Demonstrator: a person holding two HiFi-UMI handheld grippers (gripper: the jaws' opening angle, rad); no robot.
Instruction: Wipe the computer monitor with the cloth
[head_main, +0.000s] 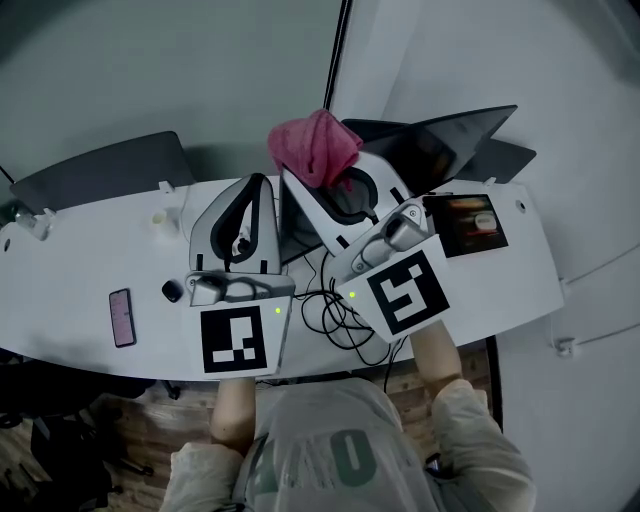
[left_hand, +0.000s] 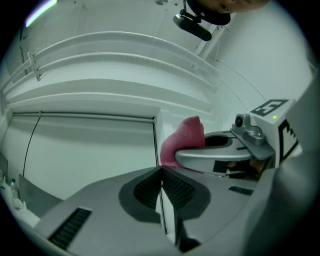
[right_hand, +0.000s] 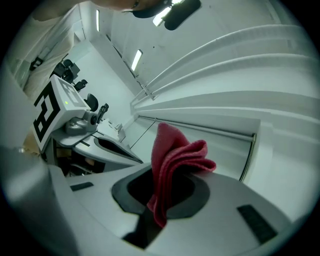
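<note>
A bunched pink cloth (head_main: 314, 143) is pinched in my right gripper (head_main: 322, 166), which is lifted high above the white desk (head_main: 80, 260). In the right gripper view the cloth (right_hand: 172, 152) stands up from between the shut jaws. My left gripper (head_main: 257, 183) is held beside it to the left, jaws shut with nothing between them; its pads (left_hand: 170, 186) meet. From the left gripper view the cloth (left_hand: 185, 137) shows past the right gripper's finger. The dark monitor (head_main: 450, 140) stands tilted at the back right of the desk, behind and below the right gripper.
A phone (head_main: 121, 316) lies at the desk's front left. A dark tablet-like device (head_main: 466, 222) lies at the right, and tangled cables (head_main: 335, 312) sit mid-desk. A grey chair back (head_main: 100, 172) is behind the desk at the left.
</note>
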